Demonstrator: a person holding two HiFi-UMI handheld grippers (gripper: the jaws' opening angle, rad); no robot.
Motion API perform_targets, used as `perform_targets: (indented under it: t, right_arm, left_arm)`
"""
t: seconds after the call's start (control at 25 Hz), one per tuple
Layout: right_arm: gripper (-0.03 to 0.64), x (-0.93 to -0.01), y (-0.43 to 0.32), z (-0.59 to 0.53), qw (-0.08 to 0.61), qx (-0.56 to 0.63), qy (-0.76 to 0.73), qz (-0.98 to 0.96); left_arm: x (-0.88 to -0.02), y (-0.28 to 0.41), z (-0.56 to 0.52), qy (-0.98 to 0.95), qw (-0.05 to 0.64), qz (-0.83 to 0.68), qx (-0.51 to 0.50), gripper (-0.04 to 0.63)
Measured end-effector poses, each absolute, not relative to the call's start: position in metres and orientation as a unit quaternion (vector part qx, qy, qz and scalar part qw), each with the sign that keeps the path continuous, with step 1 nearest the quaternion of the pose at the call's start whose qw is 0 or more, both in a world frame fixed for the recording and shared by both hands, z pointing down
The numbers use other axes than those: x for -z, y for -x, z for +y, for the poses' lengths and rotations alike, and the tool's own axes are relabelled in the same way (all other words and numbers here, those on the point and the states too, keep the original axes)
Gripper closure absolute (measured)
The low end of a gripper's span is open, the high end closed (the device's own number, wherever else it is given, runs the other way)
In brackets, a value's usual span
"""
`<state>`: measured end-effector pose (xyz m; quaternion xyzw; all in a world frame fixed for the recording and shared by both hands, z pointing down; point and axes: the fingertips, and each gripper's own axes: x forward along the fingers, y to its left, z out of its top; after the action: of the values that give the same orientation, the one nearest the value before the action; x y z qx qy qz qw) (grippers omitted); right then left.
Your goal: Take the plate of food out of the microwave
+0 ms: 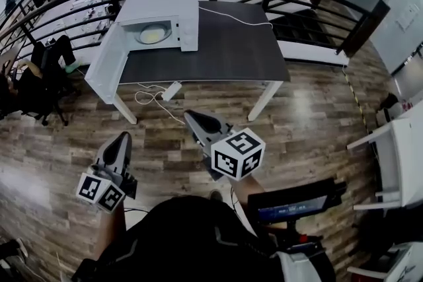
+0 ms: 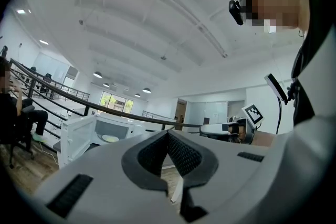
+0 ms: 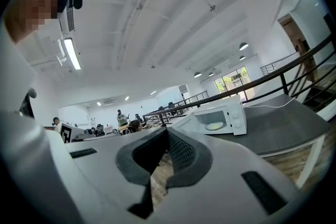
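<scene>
Standing with its door [image 1: 109, 69] swung wide, the microwave [image 1: 158, 26] on the dark worktop [image 1: 225, 49] holds the plate of food [image 1: 152, 34] inside its cavity, so the opening looks done while the reaching, grasping and lifting out are all left. Both the left gripper [image 1: 123, 142] and the right gripper [image 1: 192, 117] have their fingers [image 2: 184, 156] pressed together on nothing. The plate lies well apart from them, ahead across a stretch of wooden floor [image 1: 297, 115].
</scene>
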<state>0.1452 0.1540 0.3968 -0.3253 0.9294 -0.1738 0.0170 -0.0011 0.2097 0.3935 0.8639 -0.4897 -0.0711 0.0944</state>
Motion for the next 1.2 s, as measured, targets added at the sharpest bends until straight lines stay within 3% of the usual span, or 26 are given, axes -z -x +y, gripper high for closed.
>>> perform_targets:
  t: [1.2]
  right_arm:
    - [0.618, -0.427, -0.066, 0.155, -0.012, 0.191, 0.363, 0.912]
  left_arm:
    - [-0.410, 0.082, 0.199, -0.887, 0.102, -0.446, 0.066, 0.591]
